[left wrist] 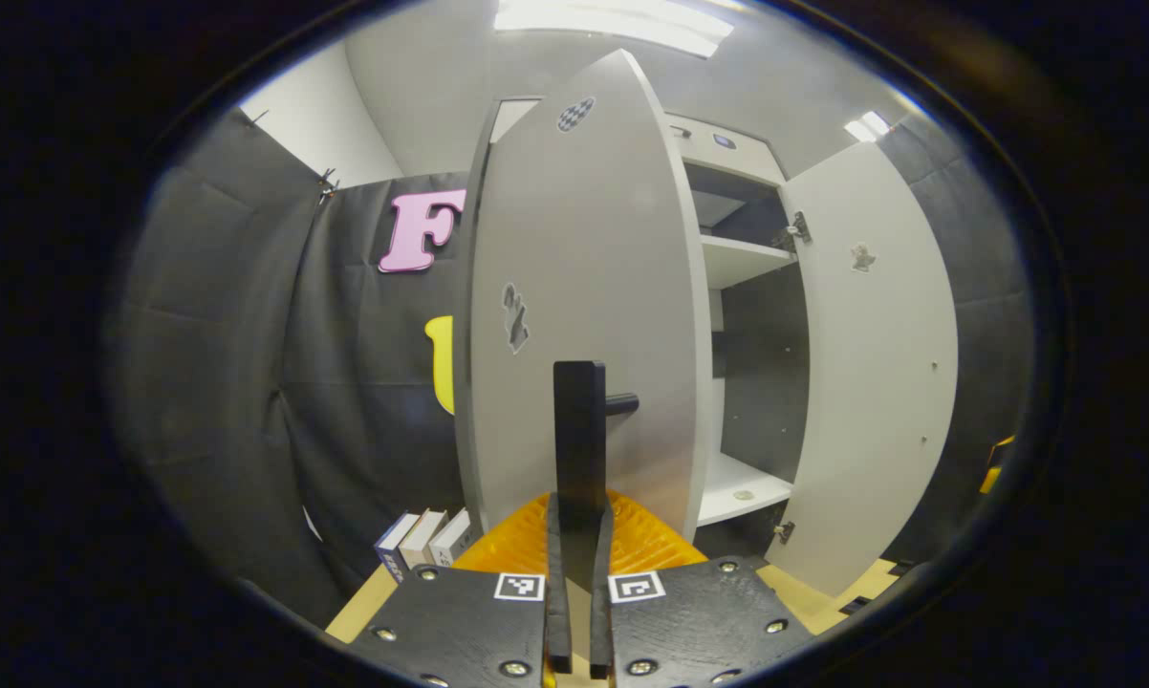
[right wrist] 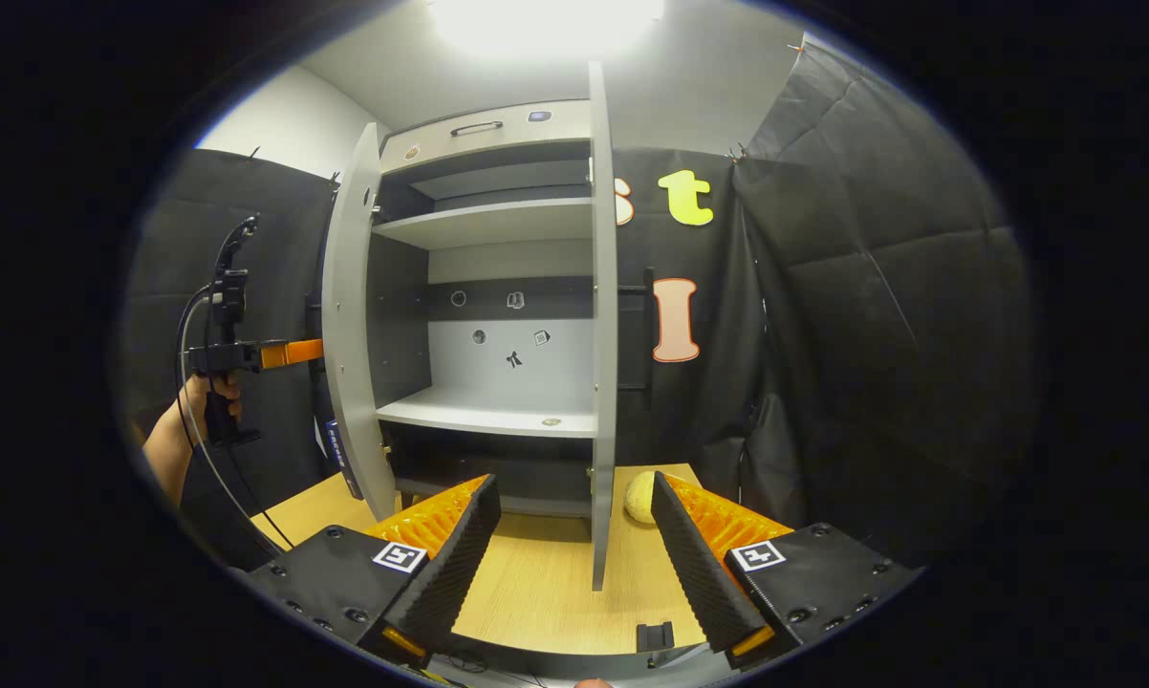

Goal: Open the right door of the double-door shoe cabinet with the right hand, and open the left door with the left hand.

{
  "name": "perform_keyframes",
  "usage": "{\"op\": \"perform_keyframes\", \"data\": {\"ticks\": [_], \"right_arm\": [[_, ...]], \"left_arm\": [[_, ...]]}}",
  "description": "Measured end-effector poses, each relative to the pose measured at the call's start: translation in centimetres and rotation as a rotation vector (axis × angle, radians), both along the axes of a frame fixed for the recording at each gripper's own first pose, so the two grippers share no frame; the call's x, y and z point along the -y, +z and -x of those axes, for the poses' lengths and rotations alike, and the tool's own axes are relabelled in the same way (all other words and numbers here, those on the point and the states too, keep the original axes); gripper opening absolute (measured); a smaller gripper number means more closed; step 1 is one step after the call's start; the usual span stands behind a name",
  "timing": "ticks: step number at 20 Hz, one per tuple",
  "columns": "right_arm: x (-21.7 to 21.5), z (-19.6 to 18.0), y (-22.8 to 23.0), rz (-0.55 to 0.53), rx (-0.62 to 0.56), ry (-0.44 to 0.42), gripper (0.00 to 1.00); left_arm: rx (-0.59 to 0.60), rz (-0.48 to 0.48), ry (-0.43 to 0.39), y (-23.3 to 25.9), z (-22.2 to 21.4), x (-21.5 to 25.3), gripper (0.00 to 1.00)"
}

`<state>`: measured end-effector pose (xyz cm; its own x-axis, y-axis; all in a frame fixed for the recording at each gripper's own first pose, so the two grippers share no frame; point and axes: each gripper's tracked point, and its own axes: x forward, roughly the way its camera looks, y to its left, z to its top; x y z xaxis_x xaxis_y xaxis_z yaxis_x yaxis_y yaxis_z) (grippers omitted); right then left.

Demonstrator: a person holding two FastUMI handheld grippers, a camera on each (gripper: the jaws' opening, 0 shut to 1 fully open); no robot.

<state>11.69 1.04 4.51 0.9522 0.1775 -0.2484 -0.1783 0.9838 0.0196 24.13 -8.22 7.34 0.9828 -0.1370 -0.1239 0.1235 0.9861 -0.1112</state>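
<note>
My left gripper (left wrist: 575, 535) fingers clamped on handle (left wrist: 579, 430) of left door (left wrist: 584, 287), frame centre, half open. Right gripper (right wrist: 570, 535) fingers spread, empty; right door (right wrist: 601, 334) swung out. Risk I see: handle slipping if pull goes off-arc.

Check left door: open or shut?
Open: left door stands swung out from the cabinet, shelves exposed; left gripper grips its handle.

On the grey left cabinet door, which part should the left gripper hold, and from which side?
The tall black bar handle on the grey left door. It stands upright, held off the panel by a short post, so the left gripper comes at it head-on, one finger on either side. Its fingers are clamped there now.
</note>
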Motion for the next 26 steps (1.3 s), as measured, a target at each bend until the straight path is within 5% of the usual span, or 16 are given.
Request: {"op": "perform_keyframes", "data": {"ticks": [9, 11, 16, 26], "right_arm": [[-1.7, 0.6, -0.3, 0.008, -0.015, 0.053, 1.0], [-2.0, 0.6, -0.1, 0.015, -0.013, 0.065, 1.0], [-2.7, 0.5, 0.2, 0.024, 0.008, 0.089, 1.0], [-3.3, 0.2, 0.3, -0.002, 0.015, 0.08, 1.0]], "left_arm": [[-0.03, -0.112, 0.162, -1.9, 1.7, -12.2, 0.06], [-0.041, 0.017, 0.127, -2.1, 1.9, -12.0, 0.03], [-0.015, -0.087, 0.142, -2.0, 2.2, -11.7, 0.06], [0.034, -0.085, 0.163, -0.8, 8.1, -8.9, 0.06]]}}
